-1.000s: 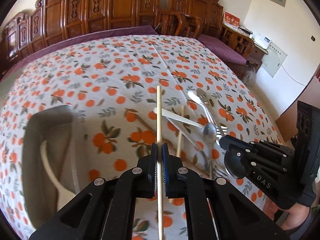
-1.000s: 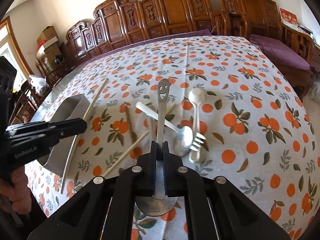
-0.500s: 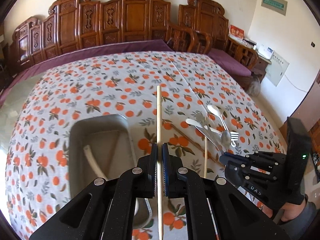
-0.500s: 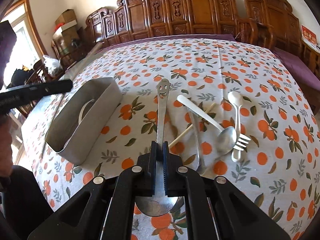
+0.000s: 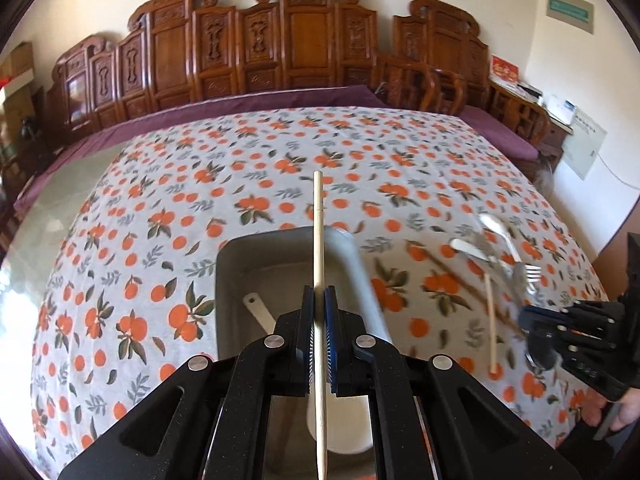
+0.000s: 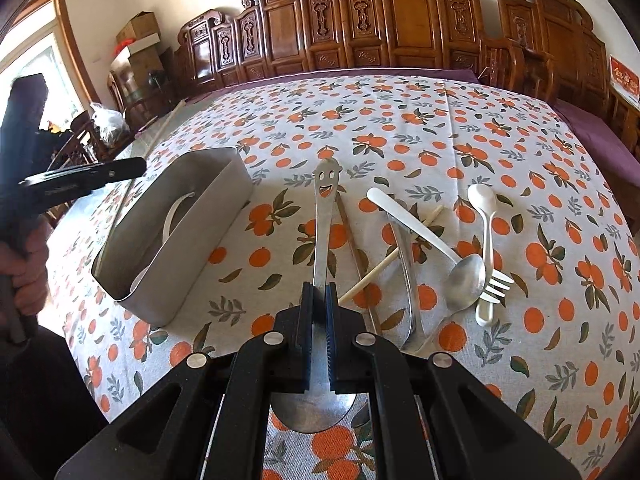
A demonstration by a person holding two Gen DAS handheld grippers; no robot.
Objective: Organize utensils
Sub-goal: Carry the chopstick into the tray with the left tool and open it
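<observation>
Left hand-held gripper (image 5: 319, 312) is clamping a pale wooden chopstick (image 5: 319, 240) between its narrow jaws, the stick running straight up the middle of the left wrist view and hanging over the metal bin (image 5: 240, 280). That bin is sitting on the bench (image 5: 280, 152), which is wearing a white cloth printed with oranges and leaves. A white spoon (image 5: 258, 312) is lying inside the bin.

Right hand-held gripper (image 6: 319, 312) is pinching a metal spoon (image 6: 324, 216) by the handle near the bowl; the bowl is showing below the jaws, and the handle, with a smiling face cut into its end, is pointing away across the cloth. The bin is standing to its left, well apart from this spoon.

To the right of the held spoon, more utensils are lying in a loose pile on the cloth: a second pale chopstick (image 6: 390, 258) crossing a darker one, a steel spoon with a white handle (image 6: 432, 240), a white spoon (image 6: 484, 204), and a white fork (image 6: 494, 292) touching the steel spoon's bowl.

Carved wooden chairs (image 6: 400, 20) are lining the far edge of the bench.
</observation>
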